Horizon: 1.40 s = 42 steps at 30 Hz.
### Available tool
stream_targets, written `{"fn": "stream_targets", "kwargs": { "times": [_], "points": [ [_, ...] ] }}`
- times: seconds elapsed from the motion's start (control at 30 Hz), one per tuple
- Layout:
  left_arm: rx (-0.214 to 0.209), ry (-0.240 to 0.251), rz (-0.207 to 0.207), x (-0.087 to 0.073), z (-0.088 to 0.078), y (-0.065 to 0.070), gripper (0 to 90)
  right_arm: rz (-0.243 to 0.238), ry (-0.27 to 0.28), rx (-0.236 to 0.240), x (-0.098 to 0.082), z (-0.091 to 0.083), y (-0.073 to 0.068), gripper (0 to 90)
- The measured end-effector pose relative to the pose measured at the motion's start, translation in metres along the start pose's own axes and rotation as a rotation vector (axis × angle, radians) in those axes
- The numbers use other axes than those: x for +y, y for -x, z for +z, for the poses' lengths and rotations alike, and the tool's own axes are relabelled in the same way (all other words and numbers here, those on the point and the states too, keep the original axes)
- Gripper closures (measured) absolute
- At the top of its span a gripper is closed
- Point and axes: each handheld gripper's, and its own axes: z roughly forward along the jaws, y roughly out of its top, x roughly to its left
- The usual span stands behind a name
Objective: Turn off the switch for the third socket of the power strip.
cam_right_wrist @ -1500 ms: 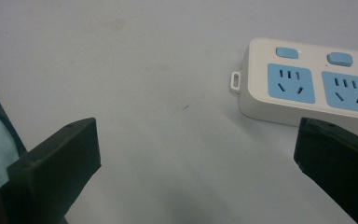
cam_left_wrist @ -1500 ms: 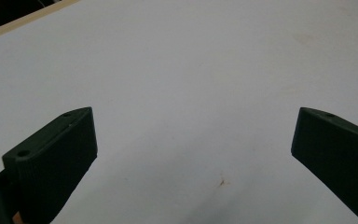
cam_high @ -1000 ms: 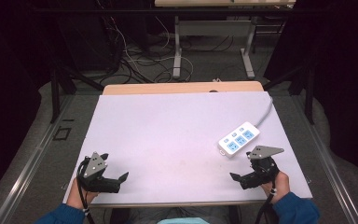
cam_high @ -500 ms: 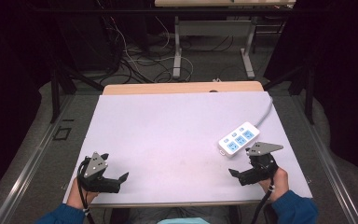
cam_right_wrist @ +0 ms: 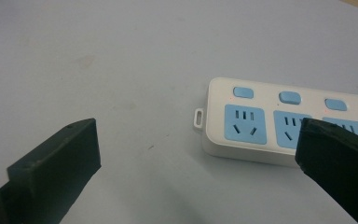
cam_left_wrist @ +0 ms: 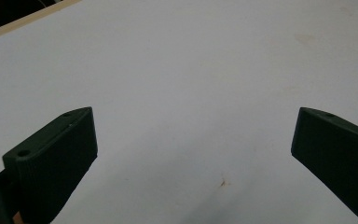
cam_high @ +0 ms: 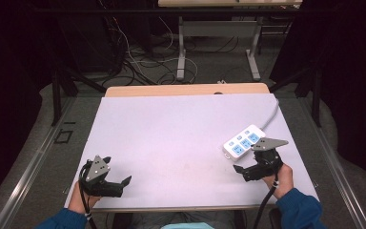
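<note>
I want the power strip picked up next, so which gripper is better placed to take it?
Right. The right gripper, jaws open, sits beside the white power strip with blue sockets; the left gripper is across the white table.

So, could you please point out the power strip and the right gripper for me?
power strip (cam_right_wrist: 279, 123), right gripper view, on its white and blue top face.
right gripper (cam_high: 242, 171), high view, midway between its open fingertips.

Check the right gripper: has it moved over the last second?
Yes, slightly. In the high view the right gripper has edged up the table toward the power strip, which has stayed put; its grey plate now nearly overlaps the strip's near end.
</note>
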Motion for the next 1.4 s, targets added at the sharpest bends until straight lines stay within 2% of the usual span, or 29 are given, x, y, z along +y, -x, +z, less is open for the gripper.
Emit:
{"fn": "stream_targets", "kwargs": {
  "times": [0.77,0.83,1.17,1.4],
  "points": [
    [0.011,0.003,0.001,0.0,-0.001,-0.001,0.1,0.046,0.011,-0.015,0.019,0.006,0.027,0.0],
    [0.009,0.003,0.002,0.0,0.0,-0.001,0.1,0.063,-0.002,-0.013,0.021,0.007,0.029,0.0],
    [0.007,0.001,0.004,0.0,-0.001,-0.001,0.1,0.058,-0.032,0.001,0.028,0.018,0.037,0.0],
    [0.005,-0.001,0.003,0.0,0.0,-0.001,0.1,0.074,-0.03,-0.001,0.032,0.023,0.042,0.0]
  ]
}}
